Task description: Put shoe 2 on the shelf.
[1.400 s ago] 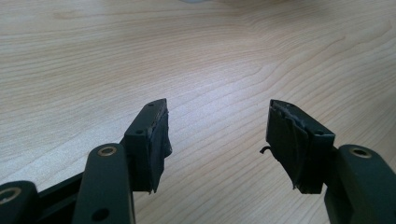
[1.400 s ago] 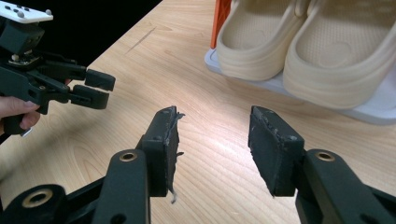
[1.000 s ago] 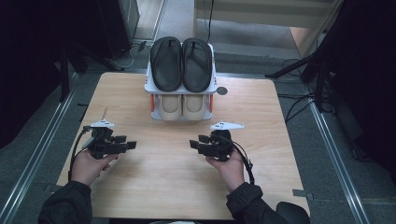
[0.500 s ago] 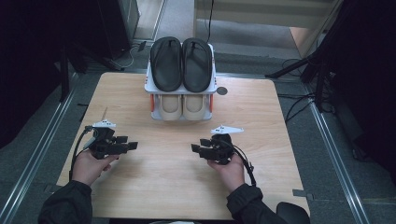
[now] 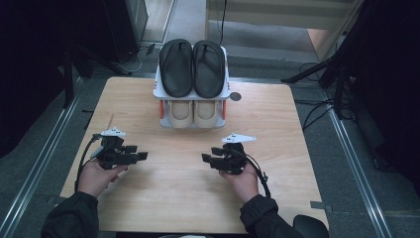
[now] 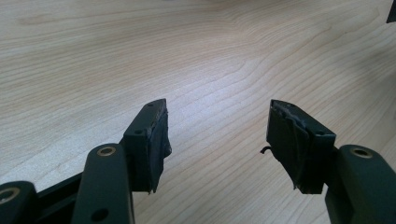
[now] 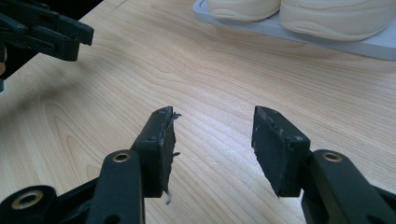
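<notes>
Two-tier shoe rack [image 5: 157, 92] at counter [image 5: 277, 129] rear: black sandals [image 5: 192, 67] on top, cream shoes [image 5: 192, 113] below. Left gripper [image 5: 140, 155] open, empty. Right gripper [image 5: 207, 159] empty, jaws just opening.

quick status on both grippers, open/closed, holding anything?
Left gripper: open, nothing between the jaws, bare table under it.
Right gripper: open, jaws just been opening, nothing held.

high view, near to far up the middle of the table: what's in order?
Right gripper → cream shoes on the rack's lower shelf → black sandals on the rack's top shelf.
</notes>
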A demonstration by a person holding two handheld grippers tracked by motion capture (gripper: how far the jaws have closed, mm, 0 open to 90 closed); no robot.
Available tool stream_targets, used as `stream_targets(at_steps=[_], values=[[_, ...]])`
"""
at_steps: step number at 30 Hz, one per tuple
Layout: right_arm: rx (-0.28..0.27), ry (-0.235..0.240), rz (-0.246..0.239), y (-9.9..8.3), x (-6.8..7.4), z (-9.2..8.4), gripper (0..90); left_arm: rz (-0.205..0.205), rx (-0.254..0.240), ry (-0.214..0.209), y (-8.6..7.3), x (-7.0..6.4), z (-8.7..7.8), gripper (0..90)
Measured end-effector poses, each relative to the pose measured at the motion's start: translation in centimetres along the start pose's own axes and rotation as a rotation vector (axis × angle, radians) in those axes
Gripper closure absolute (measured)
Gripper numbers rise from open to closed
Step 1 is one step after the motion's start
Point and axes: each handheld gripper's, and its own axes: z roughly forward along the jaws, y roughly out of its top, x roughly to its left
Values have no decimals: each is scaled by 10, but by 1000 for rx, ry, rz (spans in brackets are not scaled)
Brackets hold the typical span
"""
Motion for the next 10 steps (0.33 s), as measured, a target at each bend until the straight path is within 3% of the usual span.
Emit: stream_targets(at_steps=[4, 7, 10], values=[[4, -5, -6, 0, -1, 0, 478, -2, 10, -3, 0, 0, 1, 390], [8, -12, -23, 0, -3, 2, 388, 0, 16, 3, 0, -1, 2, 381], [5, -32, -29, -1, -4, 3, 360, -14, 17, 2, 1, -2, 4, 371]])
